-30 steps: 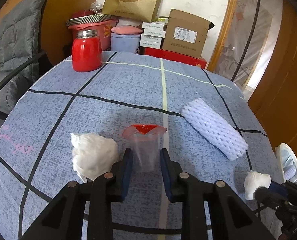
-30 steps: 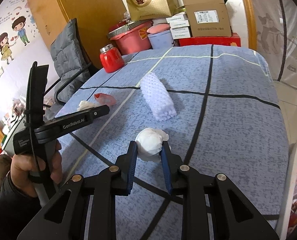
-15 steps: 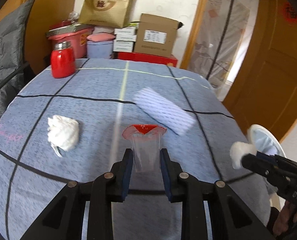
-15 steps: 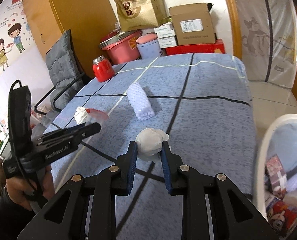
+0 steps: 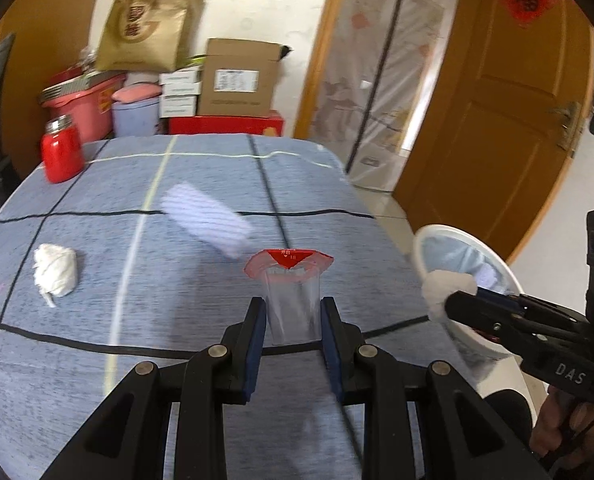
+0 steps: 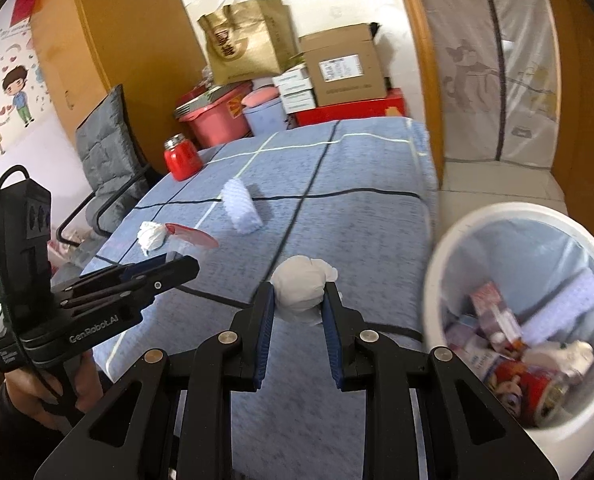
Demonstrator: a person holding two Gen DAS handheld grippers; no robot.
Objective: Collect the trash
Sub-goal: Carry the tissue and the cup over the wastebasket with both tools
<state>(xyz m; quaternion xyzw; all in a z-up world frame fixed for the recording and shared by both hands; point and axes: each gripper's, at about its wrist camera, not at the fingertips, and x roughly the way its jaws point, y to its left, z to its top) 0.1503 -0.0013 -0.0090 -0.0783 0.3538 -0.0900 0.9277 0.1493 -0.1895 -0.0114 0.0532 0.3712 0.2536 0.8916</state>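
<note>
Blue checked table (image 5: 201, 360) bears jar (image 5: 61, 154), foam sleeve (image 5: 207, 218), tissue wad (image 5: 55, 270).

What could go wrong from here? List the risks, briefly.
1. The clear plastic cup is pinched low in the left hand-held gripper; it may buckle or slip.
2. The tissue wad in the right hand-held gripper has not reached the white bin, so an early release may miss.

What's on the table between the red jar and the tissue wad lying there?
Nothing: only bare tablecloth separates the red jar from the tissue wad, seen in the left wrist view.
</note>
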